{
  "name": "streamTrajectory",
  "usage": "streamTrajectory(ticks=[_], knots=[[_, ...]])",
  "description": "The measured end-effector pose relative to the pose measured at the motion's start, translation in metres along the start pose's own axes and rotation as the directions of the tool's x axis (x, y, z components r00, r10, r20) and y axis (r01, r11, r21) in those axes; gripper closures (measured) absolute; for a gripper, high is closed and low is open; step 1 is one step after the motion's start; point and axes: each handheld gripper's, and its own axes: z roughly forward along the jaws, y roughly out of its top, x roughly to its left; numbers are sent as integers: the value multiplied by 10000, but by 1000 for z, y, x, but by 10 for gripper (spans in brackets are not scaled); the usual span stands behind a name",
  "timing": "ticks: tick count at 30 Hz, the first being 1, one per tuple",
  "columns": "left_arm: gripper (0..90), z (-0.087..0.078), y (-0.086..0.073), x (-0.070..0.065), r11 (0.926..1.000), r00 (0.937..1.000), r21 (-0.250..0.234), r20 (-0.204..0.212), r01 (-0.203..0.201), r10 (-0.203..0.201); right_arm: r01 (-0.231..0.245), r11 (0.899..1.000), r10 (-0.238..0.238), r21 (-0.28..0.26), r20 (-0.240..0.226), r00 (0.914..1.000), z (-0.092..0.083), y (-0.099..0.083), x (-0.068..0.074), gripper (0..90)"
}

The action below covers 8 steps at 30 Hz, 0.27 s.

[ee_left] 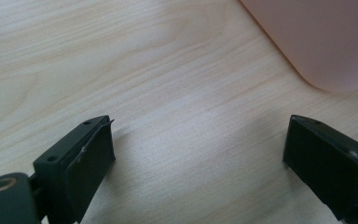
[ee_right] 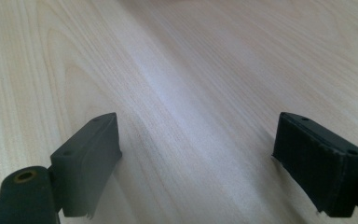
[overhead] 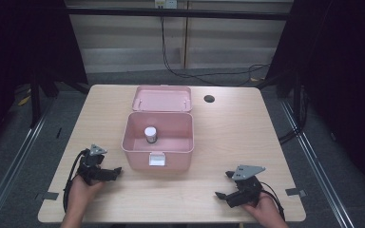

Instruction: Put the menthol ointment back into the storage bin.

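An open pink box (overhead: pixel 138 156) stands mid-table with its lid (overhead: pixel 161 99) folded back. Inside it a small jar with a white cap (overhead: pixel 150 134) stands upright. My left gripper (overhead: pixel 109 169) rests low over the table to the left of the box's front corner. Its jaws are open with bare wood between them (ee_left: pixel 198 135), and the pink box's rounded corner (ee_left: pixel 326 42) lies just beyond. My right gripper (overhead: pixel 223 184) sits near the front right of the table, apart from the box. It is open too, over bare wood (ee_right: pixel 196 135).
The light wooden table (overhead: pixel 233 128) has a dark round hole (overhead: pixel 209 99) behind the box on the right. Tape marks (overhead: pixel 51 195) sit at the front corners. Black cables (overhead: pixel 204 76) run on the floor beyond the far edge. A white latch (overhead: pixel 157 160) is on the box front.
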Motion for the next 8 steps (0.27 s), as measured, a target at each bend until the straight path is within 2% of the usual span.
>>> streamTrajectory(ticks=[8], knots=[[65,0,-2,0,9998,10000,-203,22,40,-40,7,10000,-7,-4,0,10000,0,0,0,139]])
